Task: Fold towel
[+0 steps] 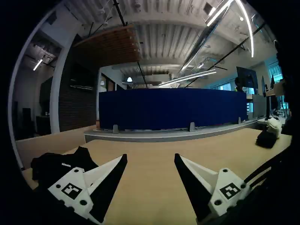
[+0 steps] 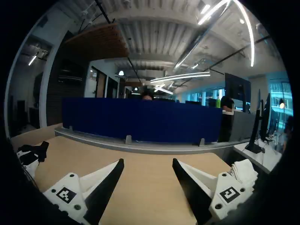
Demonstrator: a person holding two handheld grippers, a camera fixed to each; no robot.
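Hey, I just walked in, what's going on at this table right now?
A person holds two grippers low over a wooden table, apparently about to fold a towel. The left gripper and the right gripper both have their jaws open and hold nothing. A dark cloth lies crumpled beside the left one; a white folded towel sits beside the right one. Neither is gripped yet.

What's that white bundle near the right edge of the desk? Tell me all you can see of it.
The white towel looks like soft, thick cloth, folded into a stack with its layered edges showing. It rests near the right edge of the wooden table, partly hidden behind one finger of the open right hand-held gripper. Nothing grips it.
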